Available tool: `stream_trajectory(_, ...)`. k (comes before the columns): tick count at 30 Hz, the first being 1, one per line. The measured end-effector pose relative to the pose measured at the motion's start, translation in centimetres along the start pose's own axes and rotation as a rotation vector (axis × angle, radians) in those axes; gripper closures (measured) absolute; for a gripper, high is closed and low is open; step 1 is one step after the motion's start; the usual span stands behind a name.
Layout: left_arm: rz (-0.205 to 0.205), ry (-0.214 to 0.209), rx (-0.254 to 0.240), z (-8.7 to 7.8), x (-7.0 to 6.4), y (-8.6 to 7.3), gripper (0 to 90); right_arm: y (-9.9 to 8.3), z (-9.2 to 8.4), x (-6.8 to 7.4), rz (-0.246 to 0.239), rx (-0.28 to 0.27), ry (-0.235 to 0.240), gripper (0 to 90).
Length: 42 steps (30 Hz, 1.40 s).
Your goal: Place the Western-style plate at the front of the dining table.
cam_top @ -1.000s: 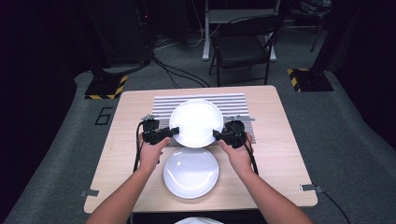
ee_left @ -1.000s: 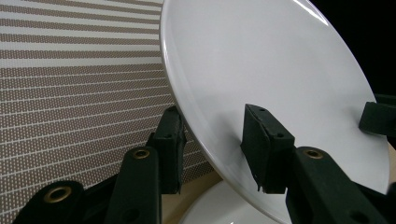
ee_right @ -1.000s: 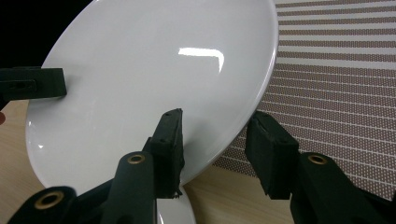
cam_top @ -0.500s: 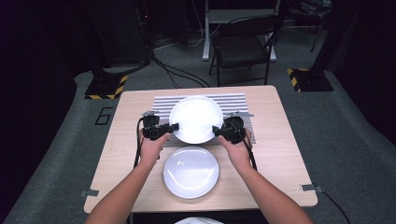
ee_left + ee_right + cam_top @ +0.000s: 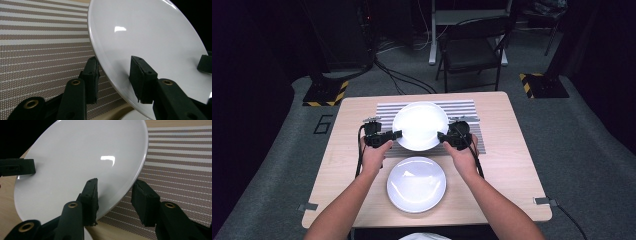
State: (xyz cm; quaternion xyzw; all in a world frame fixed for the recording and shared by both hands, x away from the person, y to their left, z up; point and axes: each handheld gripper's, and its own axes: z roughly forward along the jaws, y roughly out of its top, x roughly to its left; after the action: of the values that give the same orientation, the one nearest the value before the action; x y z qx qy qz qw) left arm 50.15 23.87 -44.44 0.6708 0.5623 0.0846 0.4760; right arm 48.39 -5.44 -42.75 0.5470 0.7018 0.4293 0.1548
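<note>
Above the striped mat (image 5: 462, 107), at the table's far side, both grippers held one white plate (image 5: 420, 125) by opposite edges. The left gripper (image 5: 398, 134) clamped its left rim, one jaw over and one under, and the right gripper (image 5: 441, 136) clamped the right rim the same way. In the gripper views the plate appeared raised off the mat and tilted. A second plate (image 5: 416, 184) lay flat on the table (image 5: 512, 165), just nearer the person. Judging by this, the lift was done; carrying the plate, perhaps onto the second plate, and letting go remained.
</note>
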Motion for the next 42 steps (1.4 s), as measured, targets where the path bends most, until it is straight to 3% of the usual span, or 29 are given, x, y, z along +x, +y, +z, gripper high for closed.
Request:
stream_trajectory(6,-0.005,0.001,0.002,0.3,0.2,0.1,59.7,0.1,0.4,-0.2,-0.001,0.000,0.002,56.6)
stream_trajectory(17,0.023,0.004,0.018,0.9,0.3,0.8,60.5,0.3,1.0,-0.9,0.017,-0.002,0.004,56.6)
stream_trajectory(35,-0.009,-0.009,0.014,2.1,1.1,0.9,60.6,1.3,2.0,-1.3,0.008,0.003,-0.020,57.2)
stream_trajectory(42,-0.011,0.010,0.009,2.2,1.4,1.0,62.4,1.1,2.6,-1.3,0.020,0.007,-0.021,57.1)
